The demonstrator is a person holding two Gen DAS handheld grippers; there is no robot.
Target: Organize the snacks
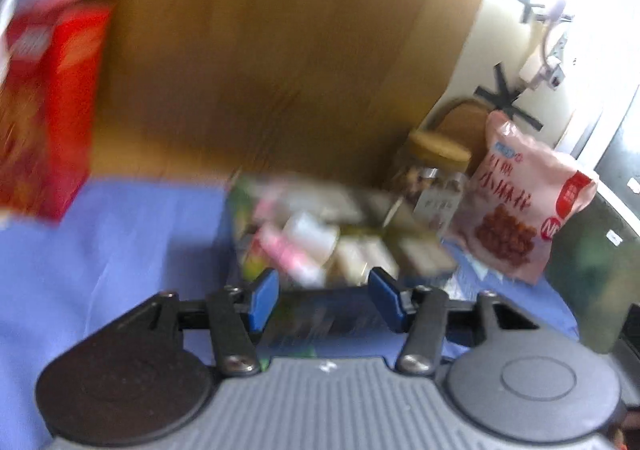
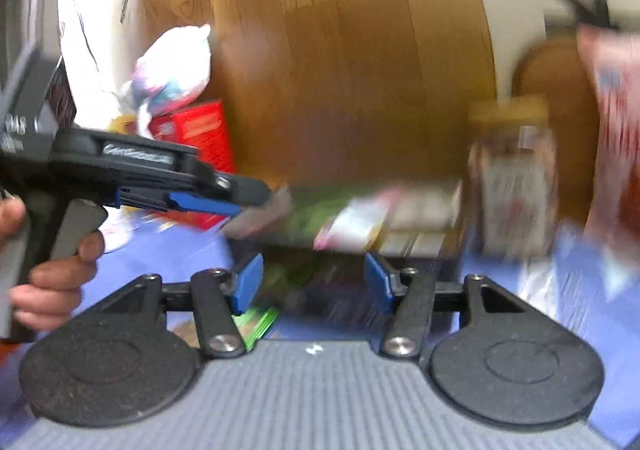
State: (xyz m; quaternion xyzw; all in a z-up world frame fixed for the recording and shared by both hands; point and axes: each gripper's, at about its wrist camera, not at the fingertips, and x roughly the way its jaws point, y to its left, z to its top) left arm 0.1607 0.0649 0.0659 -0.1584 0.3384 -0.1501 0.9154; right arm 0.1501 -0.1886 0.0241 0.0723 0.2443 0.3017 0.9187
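**Both tongs near the snack box**

The left tongs (image 1: 323, 300) and right tongs (image 2: 313, 282) stand released, empty, above the blue desk (image 1: 120, 250). The snacks (image 1: 320, 238) lie blurred in the dark box just ahead. A slow, steady approach seems best.

A blue cloth (image 1: 120, 250) covered the surface, creased in places. Behind it stood a tall wooden panel (image 1: 280, 49) with a warm brown grain, blurred in both views. Beside the panel rose a cream wall (image 1: 504, 61) marked with strips of black tape (image 1: 506, 93). Bright light washed out the upper right corner of the left wrist view.
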